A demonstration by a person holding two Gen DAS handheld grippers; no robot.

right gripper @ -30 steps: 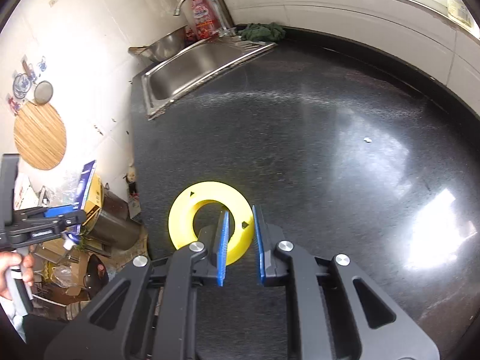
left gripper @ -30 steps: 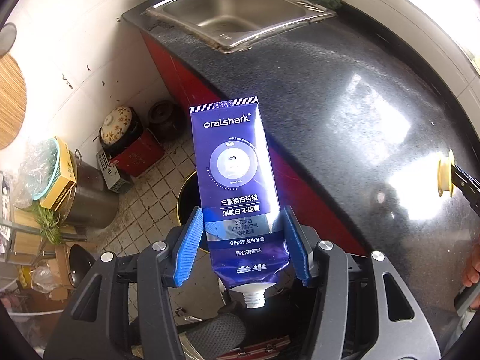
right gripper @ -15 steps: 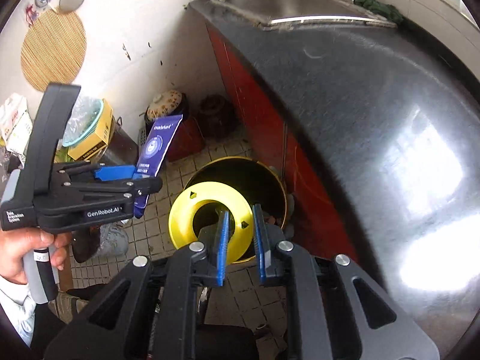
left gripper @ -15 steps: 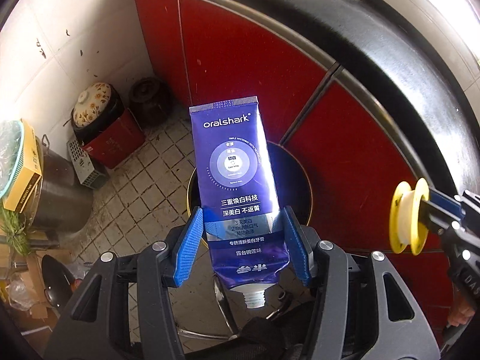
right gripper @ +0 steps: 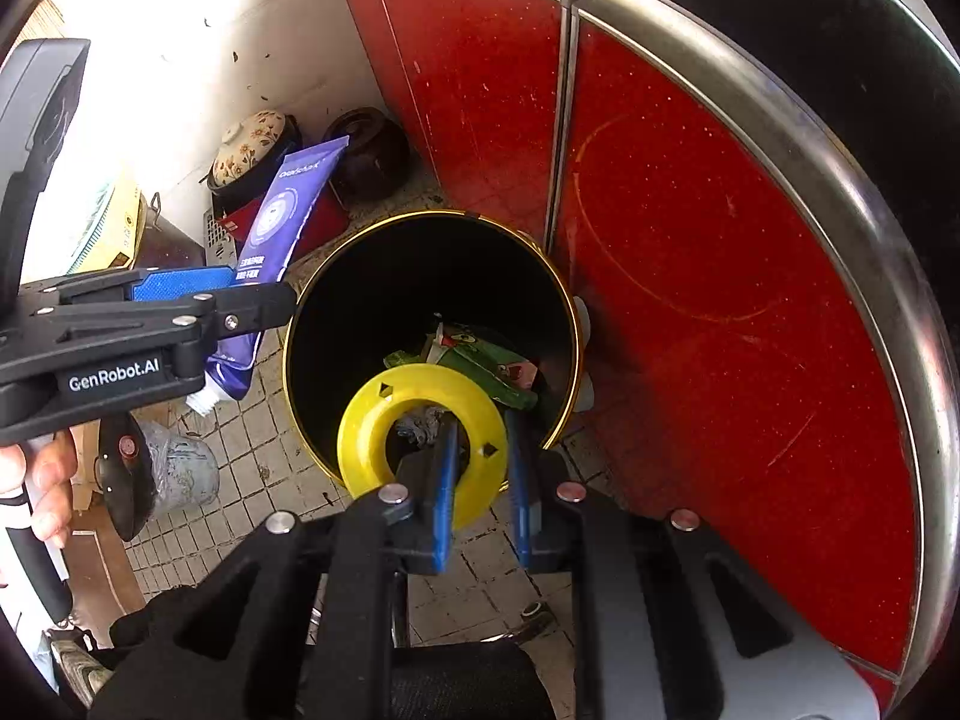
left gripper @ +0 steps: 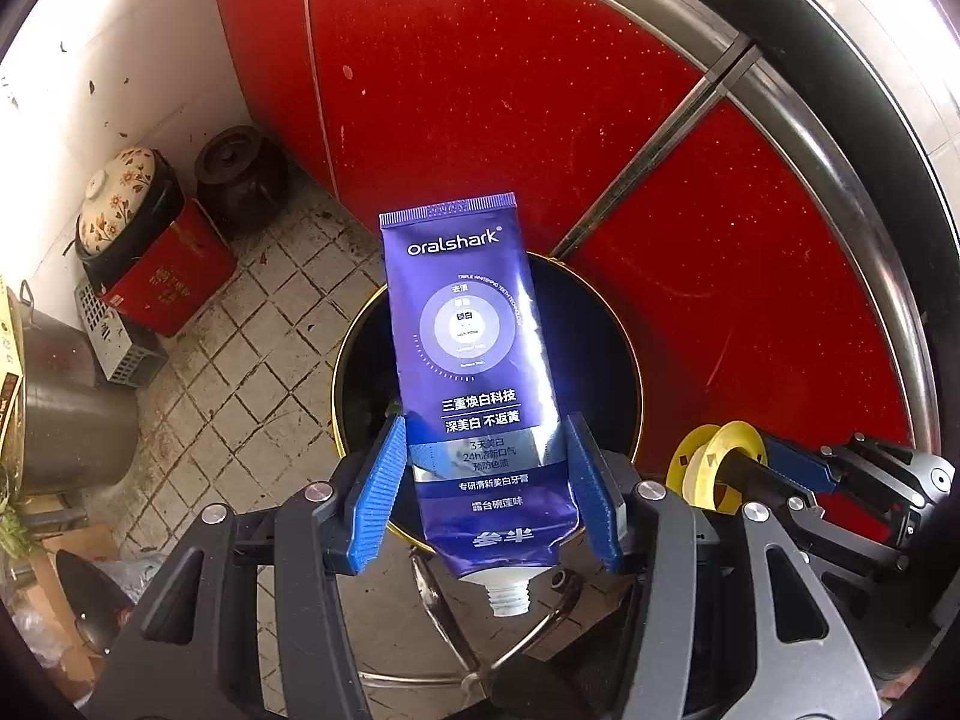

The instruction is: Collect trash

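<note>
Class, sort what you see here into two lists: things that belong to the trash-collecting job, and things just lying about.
Job:
left gripper, holding toothpaste tube
right gripper, holding yellow spool
bin, wrappers inside

Lying about:
flowered pot
brown jar
red box
steel pot

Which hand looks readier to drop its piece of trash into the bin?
Probably the right gripper: its yellow spool hangs over the bin mouth. The left gripper's toothpaste tube seems beside the rim from that view.
</note>
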